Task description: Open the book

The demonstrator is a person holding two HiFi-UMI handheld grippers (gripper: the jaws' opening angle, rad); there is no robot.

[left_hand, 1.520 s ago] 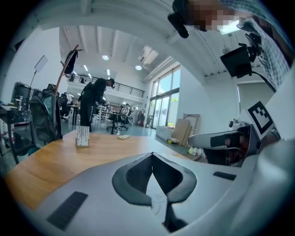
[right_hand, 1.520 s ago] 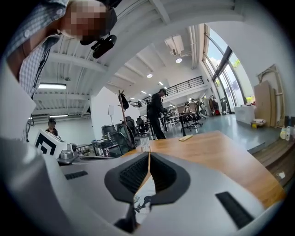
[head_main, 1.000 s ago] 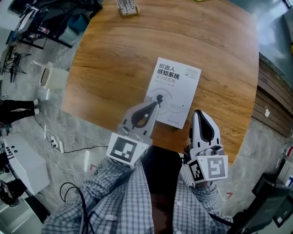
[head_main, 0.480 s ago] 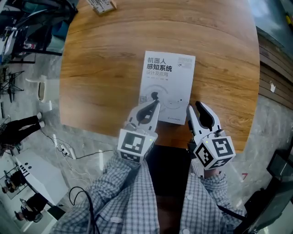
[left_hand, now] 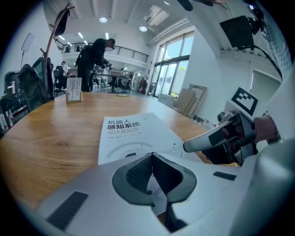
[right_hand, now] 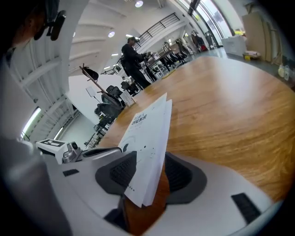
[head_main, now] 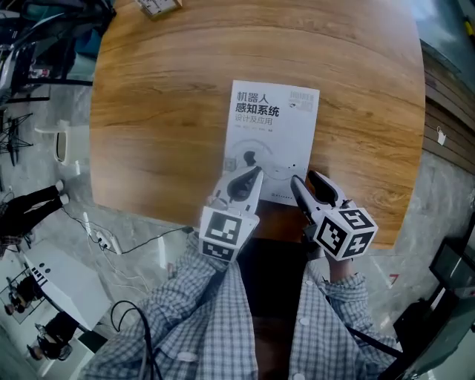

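Note:
A closed white book [head_main: 271,141] with dark print lies flat on the round wooden table [head_main: 163,111], its near edge close to the table's near edge. My left gripper [head_main: 254,172] rests over the book's near left corner, shut, with nothing between its tips [left_hand: 152,156]. My right gripper [head_main: 303,182] is rolled onto its side at the near right corner. Its jaws are opening, and the corner of the book [right_hand: 147,133] stands between the pads without being pressed. The left gripper view shows the book [left_hand: 129,138] ahead and the right gripper [left_hand: 216,138] beside it.
A small card stand [head_main: 157,6] sits at the table's far left edge. On the floor to the left lie cables [head_main: 96,237] and a white bin [head_main: 63,141]. A person [left_hand: 92,57] stands beyond the table. Wall panelling [head_main: 445,119] runs along the right.
Both grippers have come down to the book's near edge. The right gripper has rolled onto its side and its jaws have opened around the near right corner.

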